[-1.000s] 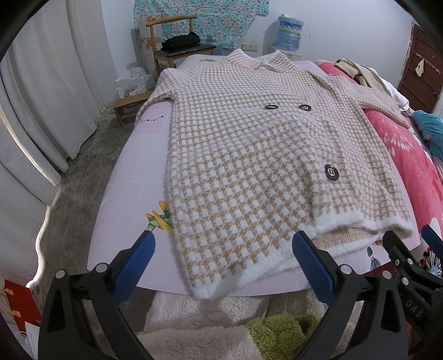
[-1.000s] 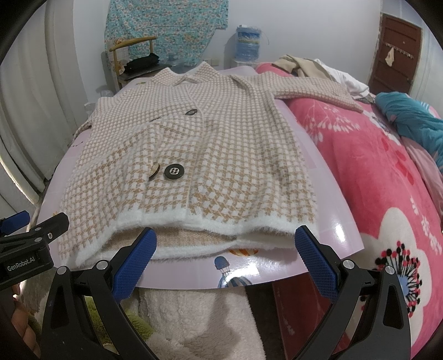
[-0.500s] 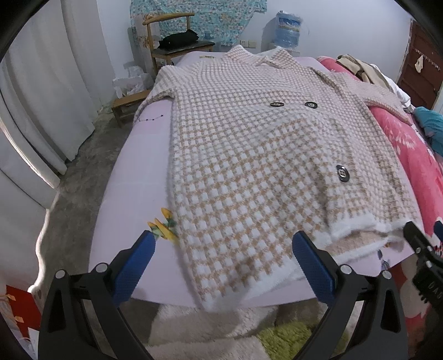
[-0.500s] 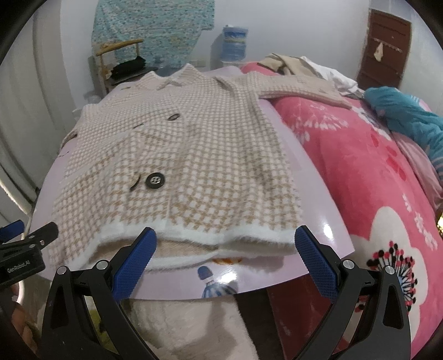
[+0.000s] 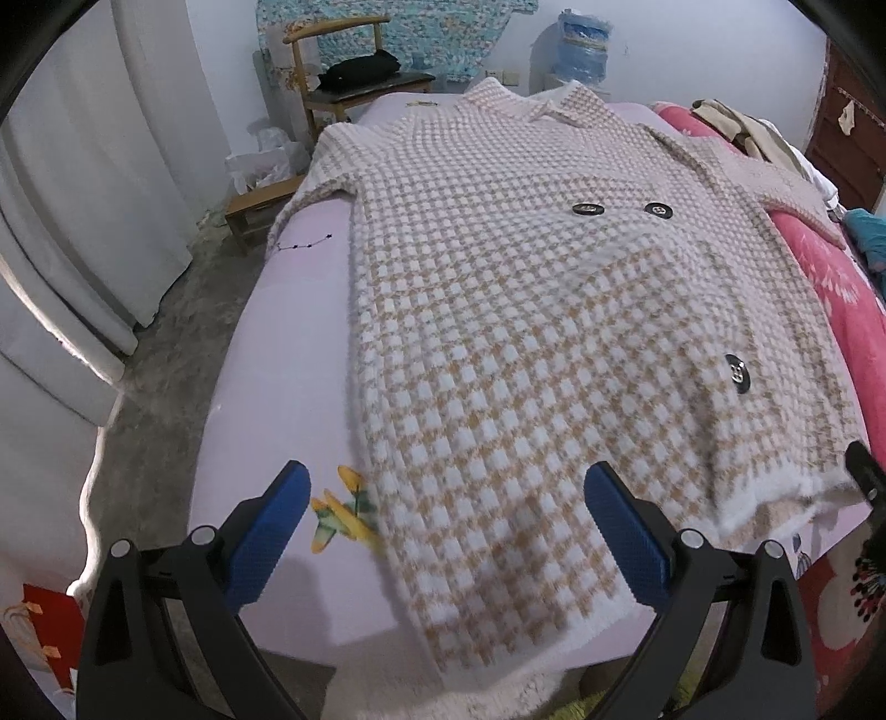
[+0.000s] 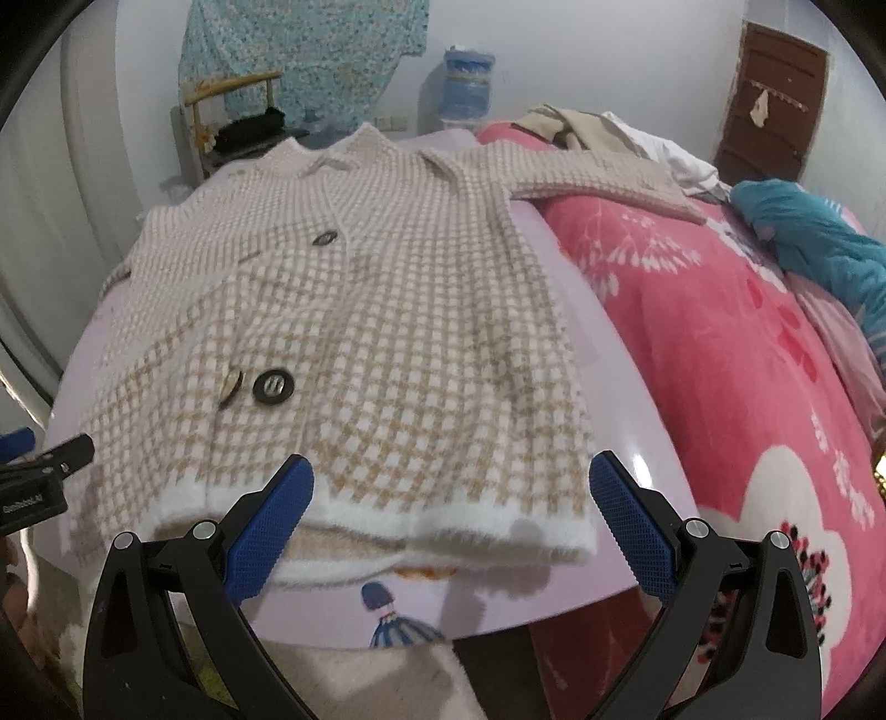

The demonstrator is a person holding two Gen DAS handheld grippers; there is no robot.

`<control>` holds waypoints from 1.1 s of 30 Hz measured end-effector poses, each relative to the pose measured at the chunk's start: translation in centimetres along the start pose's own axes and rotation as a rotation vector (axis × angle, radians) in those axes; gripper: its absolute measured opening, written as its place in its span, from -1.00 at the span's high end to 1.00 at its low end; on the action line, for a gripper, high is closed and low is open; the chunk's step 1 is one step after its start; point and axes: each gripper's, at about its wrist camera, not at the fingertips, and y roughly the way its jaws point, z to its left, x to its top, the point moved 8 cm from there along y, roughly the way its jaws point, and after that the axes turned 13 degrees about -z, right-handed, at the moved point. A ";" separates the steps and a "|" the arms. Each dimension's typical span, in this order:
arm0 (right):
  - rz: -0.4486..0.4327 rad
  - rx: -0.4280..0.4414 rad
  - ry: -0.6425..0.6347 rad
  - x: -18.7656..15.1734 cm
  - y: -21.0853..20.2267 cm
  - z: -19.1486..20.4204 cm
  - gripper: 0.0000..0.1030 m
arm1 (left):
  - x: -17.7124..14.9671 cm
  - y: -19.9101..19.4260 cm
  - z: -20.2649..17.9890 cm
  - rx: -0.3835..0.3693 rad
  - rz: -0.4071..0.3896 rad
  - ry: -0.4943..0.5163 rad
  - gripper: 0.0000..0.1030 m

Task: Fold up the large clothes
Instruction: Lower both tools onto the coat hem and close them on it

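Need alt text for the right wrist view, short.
A beige-and-white checked knit coat lies flat, front up, on a pale pink table, its white hem nearest the camera. The open right gripper hovers at the hem, holding nothing. A pink floral blanket lies to the right.

Coat hem (image 5: 498, 637) (near edge) blurred

Bedroom with pale walls (image 5: 720, 50). White curtains (image 5: 83, 194) hang along the left of the frame over a grey concrete floor (image 5: 166, 376). At upper centre, a wooden chair (image 5: 332, 72) stands before a blue floral cloth (image 5: 432, 27), beside a water bottle (image 6: 465, 83). A brown door (image 6: 775, 105) is at upper right. A pink blanket (image 6: 747, 360) fills the right.
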 end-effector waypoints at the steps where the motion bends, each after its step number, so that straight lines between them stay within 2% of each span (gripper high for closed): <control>1: -0.003 0.014 0.022 0.2 0.2 -0.6 -0.87 | 0.1 0.2 0.1 -0.006 -0.004 0.000 -0.89; 3: -0.002 0.023 0.061 0.5 0.7 -1.9 -0.87 | 0.4 0.6 0.5 -0.020 -0.027 -0.002 -0.89; 6: 0.005 0.019 0.100 0.9 1.7 -4.0 -0.87 | 1.2 0.9 0.7 -0.135 -0.086 -0.039 -0.89; 7: 0.001 0.014 0.112 1.1 2.1 -4.8 -0.87 | 1.4 1.0 0.8 -0.191 -0.103 -0.078 -0.89; 9: -0.002 0.012 0.134 1.3 2.6 -6.1 -0.87 | 1.7 1.4 1.2 -0.236 -0.114 -0.120 -0.89; 14: 0.006 0.045 0.208 1.3 4.3 -8.5 -0.87 | 1.1 3.5 1.3 -0.292 -0.015 -0.117 -0.89; 18: 0.023 0.092 0.264 1.2 5.4 -9.5 -0.84 | 0.3 4.1 1.8 -0.289 0.007 -0.123 -0.89; 23: 0.040 0.186 0.324 1.1 5.7 -9.7 -0.70 | -0.9 3.7 2.9 -0.291 0.025 -0.133 -0.87; 28: 0.082 0.225 0.358 0.4 6.6 -9.6 -0.47 | -2.1 2.7 3.9 -0.303 0.019 -0.145 -0.60; 33: 0.104 0.249 0.386 -0.5 6.6 -9.6 -0.23 | -2.6 2.2 4.1 -0.320 0.026 -0.176 -0.18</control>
